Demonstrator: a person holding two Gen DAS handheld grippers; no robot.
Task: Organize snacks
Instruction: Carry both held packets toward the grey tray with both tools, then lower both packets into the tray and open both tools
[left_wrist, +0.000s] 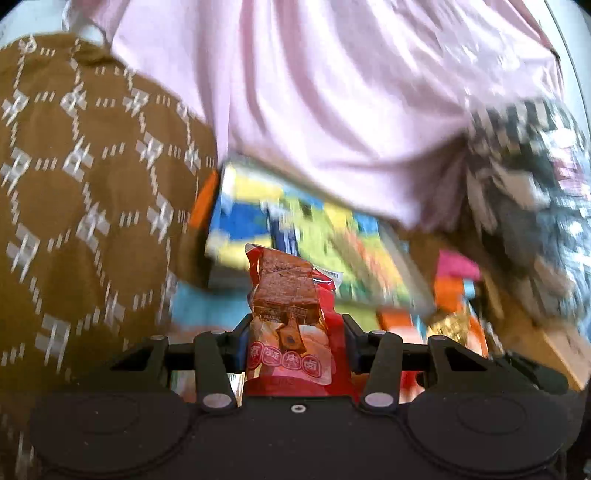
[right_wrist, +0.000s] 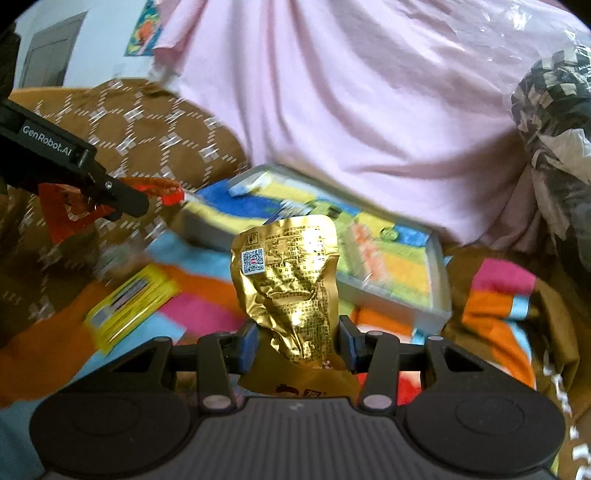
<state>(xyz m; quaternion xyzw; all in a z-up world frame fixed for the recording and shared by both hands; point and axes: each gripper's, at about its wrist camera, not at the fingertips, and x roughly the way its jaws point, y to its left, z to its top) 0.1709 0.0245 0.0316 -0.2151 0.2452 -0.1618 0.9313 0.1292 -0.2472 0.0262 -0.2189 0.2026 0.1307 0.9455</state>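
The left hand-held gripper (left_wrist: 297, 341) is clamped on a red pouch (left_wrist: 291, 295): glossy crinkled film with a clear window showing a flat brown slab. The pouch stands upright between the 2 blue pads, which press its sides.

The right hand-held gripper (right_wrist: 298, 341) is clamped on a gold pouch (right_wrist: 286, 280): creased metallic foil, rounded top, fine print and a QR label on the face. It also stands upright between the pads.

In the right wrist view the left hand-held gripper shows at the left edge, black, carrying the red pouch in the air.

A yellow packet (right_wrist: 129, 304), flat and rectangular, lies on a mat (right_wrist: 207, 291) printed with blue, orange and pink patches. Beyond both pouches lies a shallow box (right_wrist: 406, 306) with pale walls and a bright multicoloured face.

A brown cloth (left_wrist: 85, 192) with a white lattice pattern covers the left side. A pink sheet (left_wrist: 325, 110), soft and folded, drapes behind the box. A black-and-white patterned bundle (right_wrist: 554, 122) under clear plastic sits at the right. A pale wall (right_wrist: 99, 55) shows at the upper left.
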